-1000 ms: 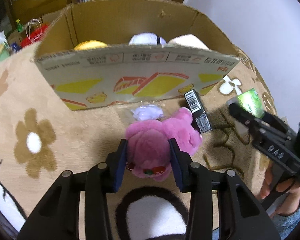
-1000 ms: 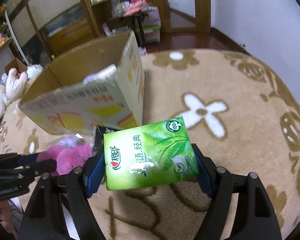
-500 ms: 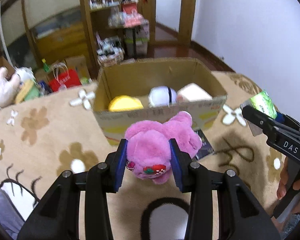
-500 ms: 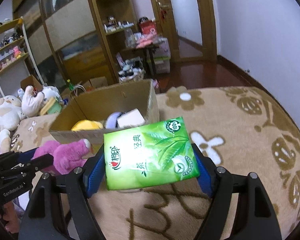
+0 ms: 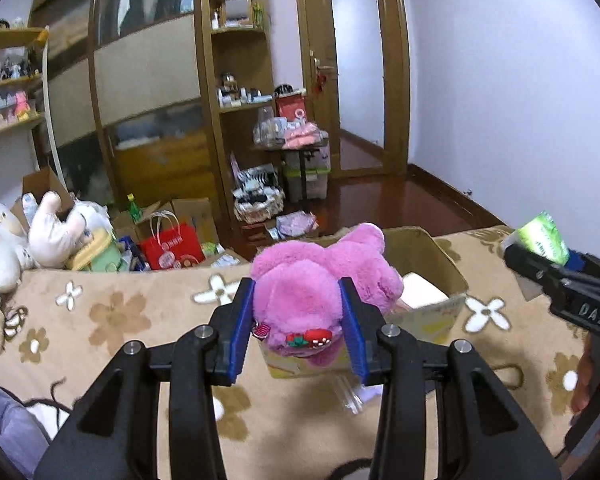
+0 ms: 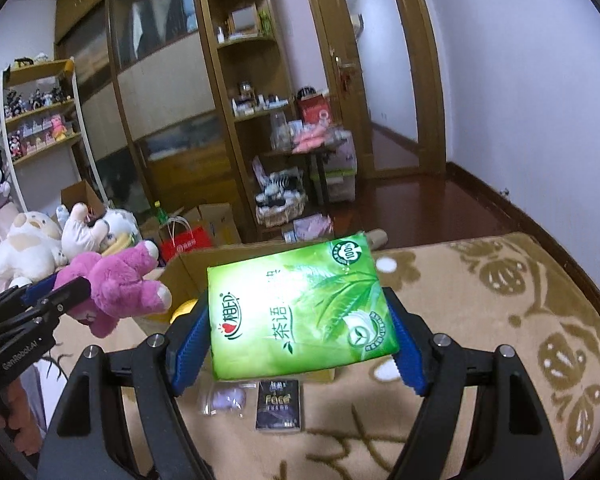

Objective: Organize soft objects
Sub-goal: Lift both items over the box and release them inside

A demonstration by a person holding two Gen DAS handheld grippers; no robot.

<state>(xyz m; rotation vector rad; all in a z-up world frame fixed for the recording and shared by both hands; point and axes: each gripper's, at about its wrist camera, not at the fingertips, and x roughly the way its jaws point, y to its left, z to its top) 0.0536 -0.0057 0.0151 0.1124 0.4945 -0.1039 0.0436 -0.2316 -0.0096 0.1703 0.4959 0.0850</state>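
Left gripper (image 5: 298,334) — clamped on pink plush toy (image 5: 304,300), above cardboard box (image 5: 440,256). Right gripper (image 6: 300,344) — clamped on green tissue pack (image 6: 300,312).

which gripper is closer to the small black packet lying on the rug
Right. The right gripper, gripping the green tissue pack, hangs directly above the black packet; the left gripper is off to its left.
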